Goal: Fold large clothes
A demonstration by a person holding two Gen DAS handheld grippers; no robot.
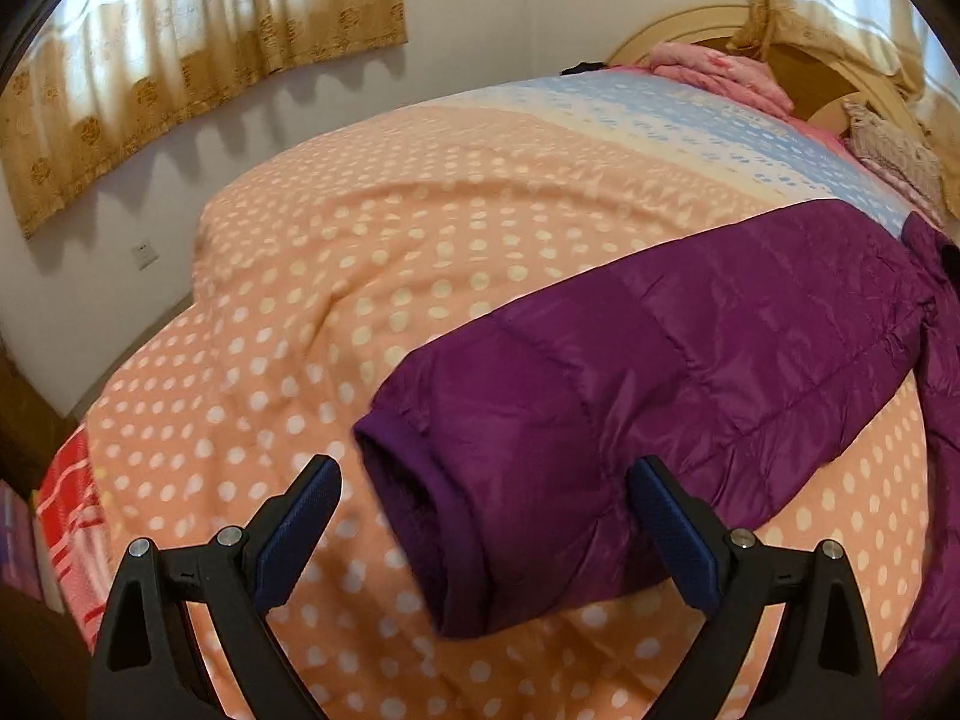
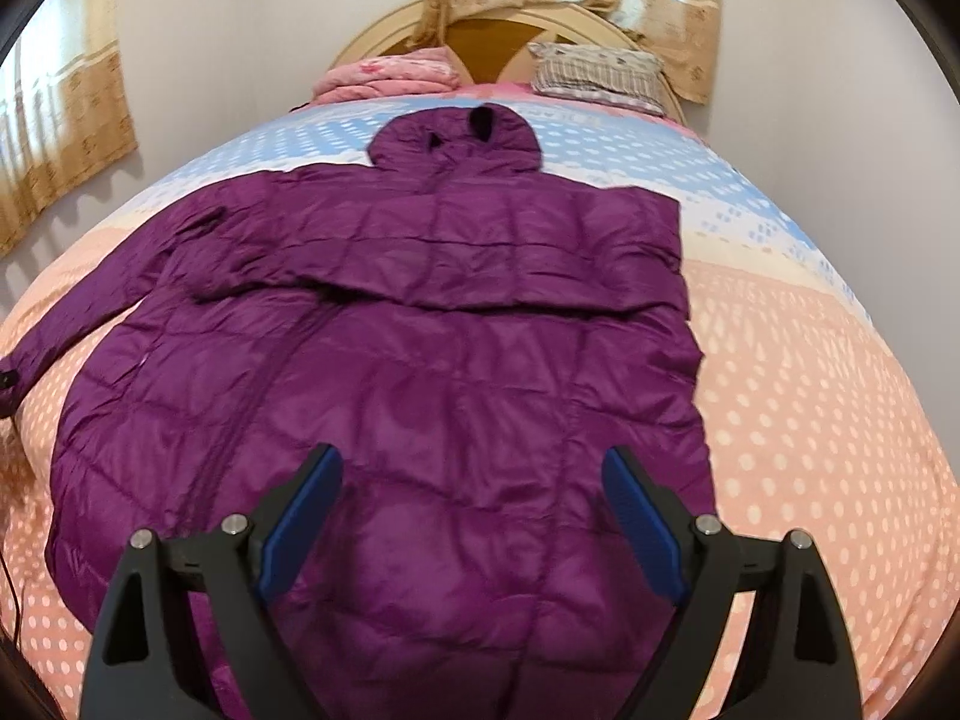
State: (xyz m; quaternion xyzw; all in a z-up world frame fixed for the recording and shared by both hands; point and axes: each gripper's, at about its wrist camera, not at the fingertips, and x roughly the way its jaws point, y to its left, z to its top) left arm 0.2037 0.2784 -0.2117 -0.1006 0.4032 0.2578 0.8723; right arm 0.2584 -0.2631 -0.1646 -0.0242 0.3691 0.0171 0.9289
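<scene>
Both grippers' fingers apart: left gripper [image 1: 483, 531] straddles sleeve cuff [image 1: 420, 516] for fold; right gripper [image 2: 474, 516] over jacket [image 2: 420, 330] hem.

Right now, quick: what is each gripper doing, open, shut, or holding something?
Left gripper: open, holding nothing, at the purple down jacket's sleeve cuff.
Right gripper: open, empty, above the jacket's lower body.

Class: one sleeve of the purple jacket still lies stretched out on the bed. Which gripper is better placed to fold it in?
Left. The left gripper has open jaws at the sleeve cuff; the right gripper hovers open over the jacket body.
</scene>
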